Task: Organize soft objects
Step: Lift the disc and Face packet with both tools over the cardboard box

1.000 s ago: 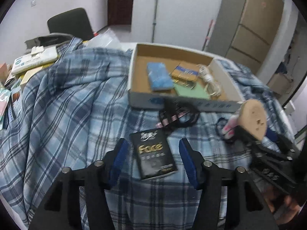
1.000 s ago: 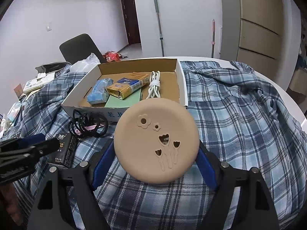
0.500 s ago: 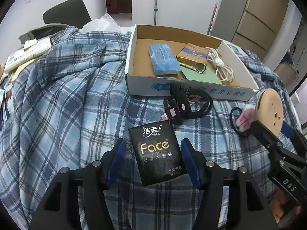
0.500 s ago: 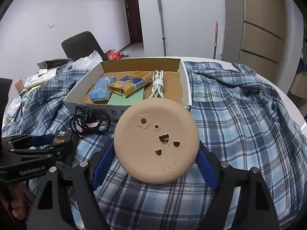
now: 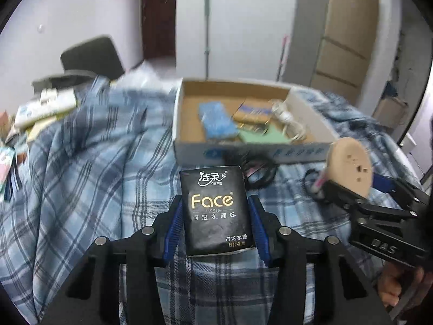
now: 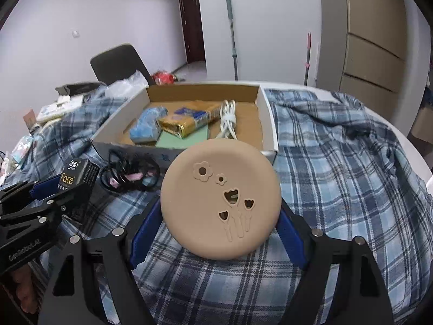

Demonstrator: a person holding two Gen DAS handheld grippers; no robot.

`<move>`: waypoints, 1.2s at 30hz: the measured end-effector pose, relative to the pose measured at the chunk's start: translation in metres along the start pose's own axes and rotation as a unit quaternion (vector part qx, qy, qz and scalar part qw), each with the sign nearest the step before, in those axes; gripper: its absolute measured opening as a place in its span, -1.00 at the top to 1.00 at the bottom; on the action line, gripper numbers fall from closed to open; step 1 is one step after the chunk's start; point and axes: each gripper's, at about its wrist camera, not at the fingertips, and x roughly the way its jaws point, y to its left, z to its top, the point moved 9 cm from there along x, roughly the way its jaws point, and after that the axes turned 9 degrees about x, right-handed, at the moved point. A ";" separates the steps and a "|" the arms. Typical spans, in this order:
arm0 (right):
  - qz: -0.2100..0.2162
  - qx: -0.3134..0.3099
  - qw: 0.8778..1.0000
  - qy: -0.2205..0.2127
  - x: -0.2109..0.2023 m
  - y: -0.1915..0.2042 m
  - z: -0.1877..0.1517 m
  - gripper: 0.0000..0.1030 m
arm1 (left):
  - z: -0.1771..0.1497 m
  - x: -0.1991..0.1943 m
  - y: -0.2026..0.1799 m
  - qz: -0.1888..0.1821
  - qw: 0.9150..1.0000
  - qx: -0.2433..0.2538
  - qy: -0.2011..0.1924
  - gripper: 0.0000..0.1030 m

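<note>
Left gripper (image 5: 216, 216) just closed onto black tissue pack (image 5: 216, 211), raised off plaid cloth (image 5: 81, 178), right gripper (image 6: 216, 222) clamping tan round disc (image 6: 220, 199), cut-out flowers facing only right view, cardboard box (image 6: 266, 124) beyond, chair (image 6: 119, 63), door (image 6: 190, 24) behind.

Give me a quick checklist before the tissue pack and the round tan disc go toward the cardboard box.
1. Left gripper on black tissue pack: ok; its jaws have just been closing and the pads now meet both sides.
2. Pack clear of the plaid cloth: ok in the right wrist view.
3. Right gripper on tan disc: ok, pads against both edges.
4. Room in cardboard box: ok, bare floor beside the white cable.
5. Black cord bundle before the box: not ok, lies on the pack's way.
6. Grip firmness: cannot tell.
</note>
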 end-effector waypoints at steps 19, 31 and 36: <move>0.037 -0.004 0.986 -0.161 -0.101 0.023 0.084 -0.54 | 0.101 -0.154 -0.016 0.030 0.962 0.059 -0.266 0.04; 0.046 -0.013 0.967 -0.250 -0.133 0.046 0.190 -0.54 | 0.196 -0.186 0.001 0.040 0.936 0.060 -0.345 0.04; 0.039 -0.026 0.968 -0.247 -0.111 0.047 0.194 -0.54 | 0.212 -0.165 0.005 0.029 0.938 0.049 -0.341 0.04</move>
